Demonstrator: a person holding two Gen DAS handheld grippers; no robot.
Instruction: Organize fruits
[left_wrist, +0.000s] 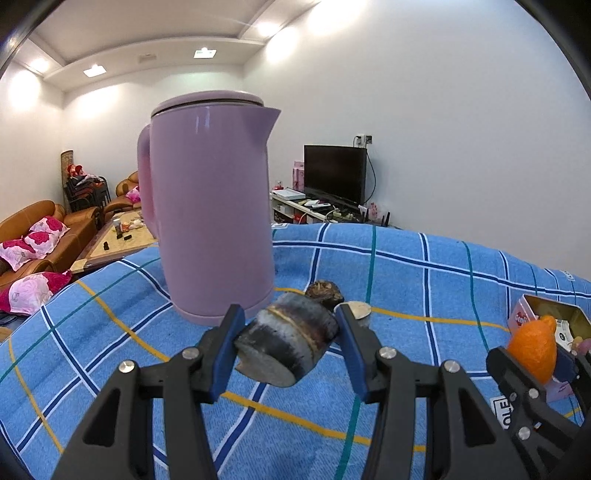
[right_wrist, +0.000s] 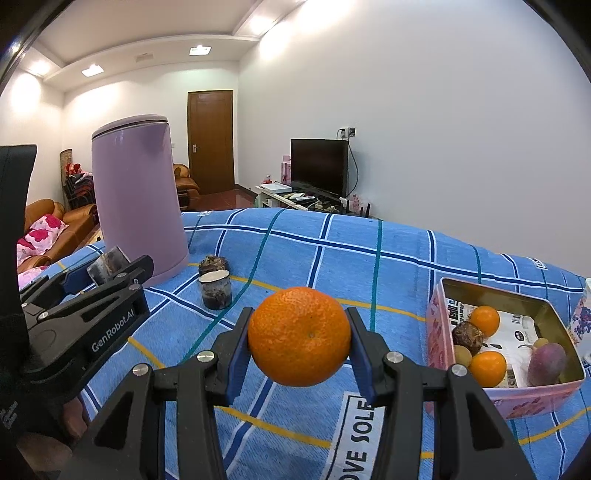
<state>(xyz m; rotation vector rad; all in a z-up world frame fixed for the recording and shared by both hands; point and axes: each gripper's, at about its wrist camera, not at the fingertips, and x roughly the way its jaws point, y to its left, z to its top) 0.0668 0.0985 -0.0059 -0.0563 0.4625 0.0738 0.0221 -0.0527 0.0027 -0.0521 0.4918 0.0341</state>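
Our right gripper (right_wrist: 299, 350) clamps the orange (right_wrist: 299, 336); the tin (right_wrist: 554, 309) lies to its right. Our left gripper (left_wrist: 286, 347), farther from the tin, grips a sugarcane piece (left_wrist: 286, 343).

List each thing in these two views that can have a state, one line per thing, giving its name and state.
left gripper: shut on sugarcane piece, off the cloth
right gripper: shut on orange, off the cloth
kettle: upright, lid closed
tin box: open, holding fruit
television: screen dark
door: closed
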